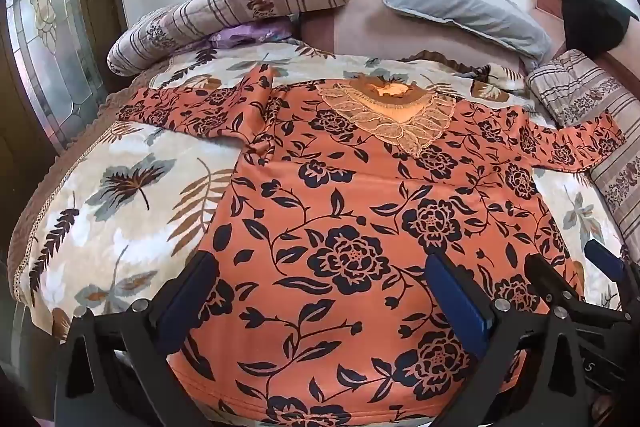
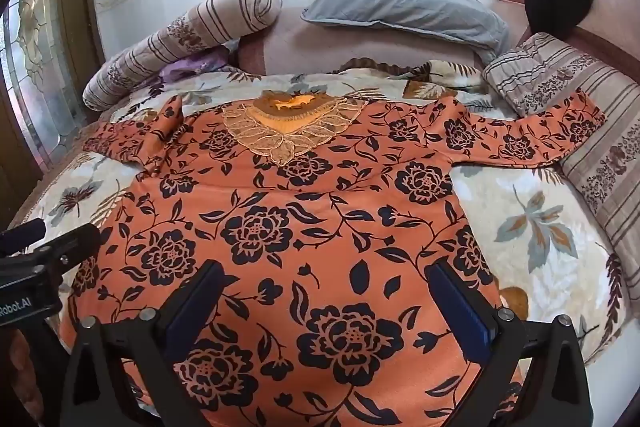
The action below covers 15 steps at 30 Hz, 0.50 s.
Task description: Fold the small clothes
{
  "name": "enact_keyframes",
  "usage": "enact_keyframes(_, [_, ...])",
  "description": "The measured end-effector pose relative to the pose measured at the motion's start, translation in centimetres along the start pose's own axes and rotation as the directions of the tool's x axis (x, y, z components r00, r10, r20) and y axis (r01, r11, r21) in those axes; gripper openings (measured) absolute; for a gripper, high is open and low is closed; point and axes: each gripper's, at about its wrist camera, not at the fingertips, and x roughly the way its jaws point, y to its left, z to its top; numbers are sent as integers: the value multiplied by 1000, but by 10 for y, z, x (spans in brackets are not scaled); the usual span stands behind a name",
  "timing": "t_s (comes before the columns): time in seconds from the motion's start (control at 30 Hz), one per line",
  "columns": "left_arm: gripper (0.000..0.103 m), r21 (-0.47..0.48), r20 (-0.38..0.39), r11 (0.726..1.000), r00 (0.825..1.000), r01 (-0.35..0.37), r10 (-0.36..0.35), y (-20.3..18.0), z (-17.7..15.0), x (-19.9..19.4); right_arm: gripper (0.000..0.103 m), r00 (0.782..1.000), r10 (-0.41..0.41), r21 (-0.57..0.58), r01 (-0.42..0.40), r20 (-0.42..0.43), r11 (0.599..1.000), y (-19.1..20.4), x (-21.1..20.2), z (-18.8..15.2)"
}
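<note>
Both hand-held grippers (image 1: 324,291) (image 2: 326,301) wide open.

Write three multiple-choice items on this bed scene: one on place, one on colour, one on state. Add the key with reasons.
1. Where does the grey-blue pillow lie?
A. beyond the blouse's neckline
B. on the blouse's hem
C. on the floor

2. What colour is the long-sleeved floral blouse?
A. green with white
B. orange with dark flowers
C. plain yellow

3. How do the left gripper and right gripper stand?
A. both shut on the hem
B. one shut
C. both open over the blouse

Key: 1 A, it lies at the bed's head past the lace collar. 2 B, the print shows it. 3 C, wide gaps separate the fingers, nothing is held.
</note>
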Motion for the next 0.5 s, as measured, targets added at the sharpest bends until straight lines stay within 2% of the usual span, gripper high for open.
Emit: enact_keyframes(0.5, [103,-3,-3,1000,1000,-4,4,4,-3,6,103,1000,-14,1,14,1,1000,-3,6,-1])
